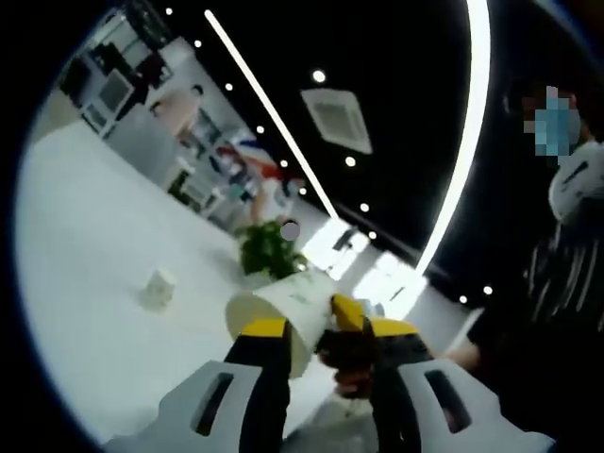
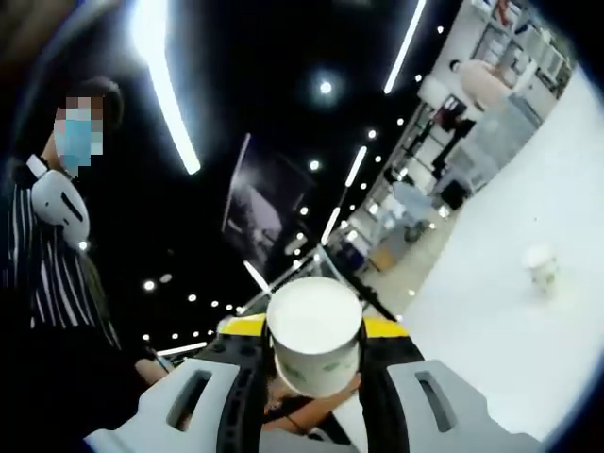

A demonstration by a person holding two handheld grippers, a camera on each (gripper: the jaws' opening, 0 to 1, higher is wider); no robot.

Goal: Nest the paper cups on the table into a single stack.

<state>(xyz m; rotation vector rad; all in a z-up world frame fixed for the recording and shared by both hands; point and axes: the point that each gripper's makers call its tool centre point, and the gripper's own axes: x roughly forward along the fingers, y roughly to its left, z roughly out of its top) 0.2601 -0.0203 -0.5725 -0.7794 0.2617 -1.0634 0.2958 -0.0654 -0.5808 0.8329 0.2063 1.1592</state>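
Two white paper cups seen in each view — tapered, smooth-walled, with faint green print. In the left gripper view, held cup [image 1: 283, 316] lying sideways, open mouth toward the lower left, pinched between the yellow-tipped jaws of the left gripper [image 1: 316, 330]; second cup [image 1: 159, 288] standing well apart on the white table [image 1: 85, 255], near a green plant [image 1: 269, 250]. In the right gripper view, held cup [image 2: 316, 340] seen base-on, round and flat, clamped by the right gripper [image 2: 316, 330]; far cup [image 2: 541, 267] upright on the table.
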